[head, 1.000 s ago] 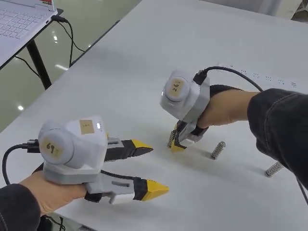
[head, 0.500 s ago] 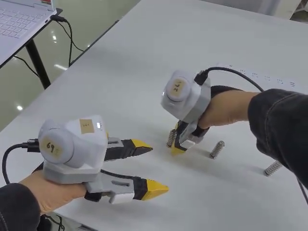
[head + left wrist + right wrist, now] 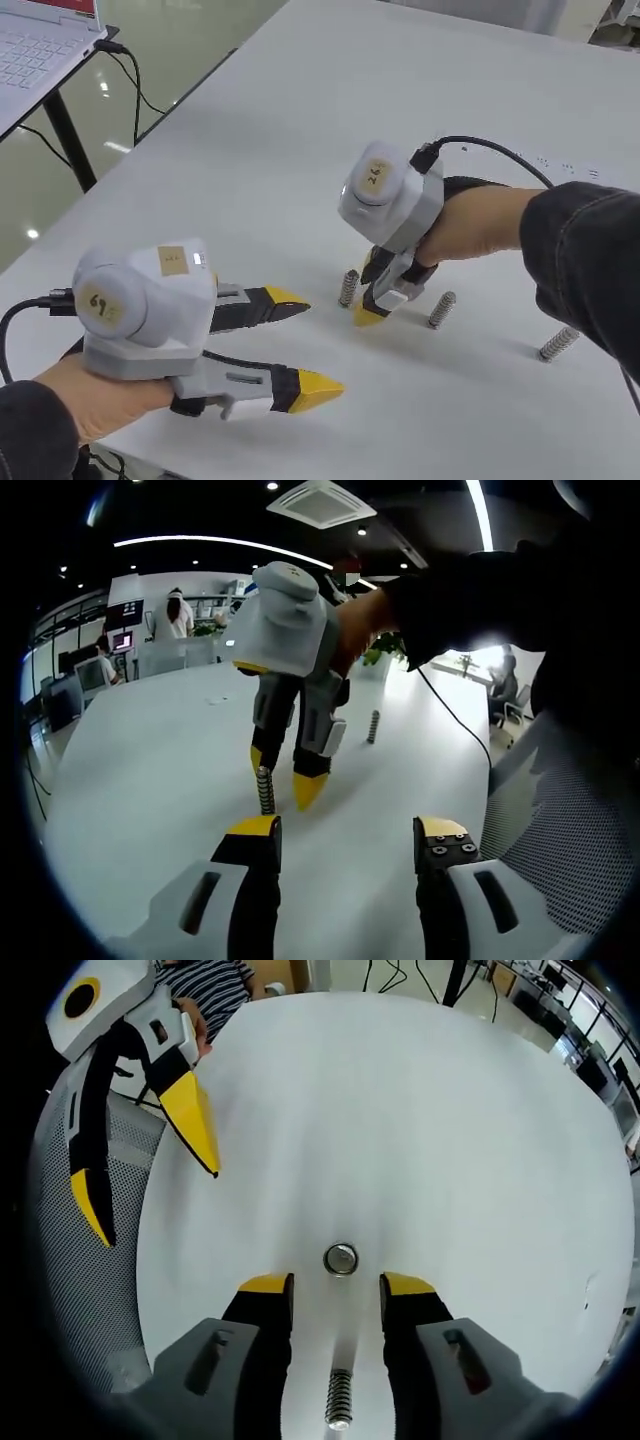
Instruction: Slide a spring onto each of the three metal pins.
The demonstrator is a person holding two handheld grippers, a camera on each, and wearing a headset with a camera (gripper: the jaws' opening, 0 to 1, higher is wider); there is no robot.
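Observation:
Three springs stand upright on the white table [image 3: 300,120]: a left spring [image 3: 348,288], a middle spring [image 3: 441,308] and a right spring [image 3: 558,343]. My right gripper [image 3: 365,305] points down between the left and middle springs, open and holding nothing. From above, the right gripper view shows the top of a spring [image 3: 341,1258] just ahead of the right gripper [image 3: 335,1282], and another spring [image 3: 339,1400] lower down between the jaw bodies. My left gripper [image 3: 300,343] hovers open at the near left. Its view faces the right gripper [image 3: 283,777] and the left spring [image 3: 265,790].
A laptop [image 3: 40,40] sits on a separate desk at the far left, with a cable [image 3: 135,80] hanging beside it. The table's left edge runs diagonally past it. Small printed marks [image 3: 565,165] lie at the far right. A person [image 3: 176,615] stands in the background.
The right gripper's tips have drawn slightly away from the left spring, which stands free beside them. The left gripper keeps its pose. The head camera has shifted a little.

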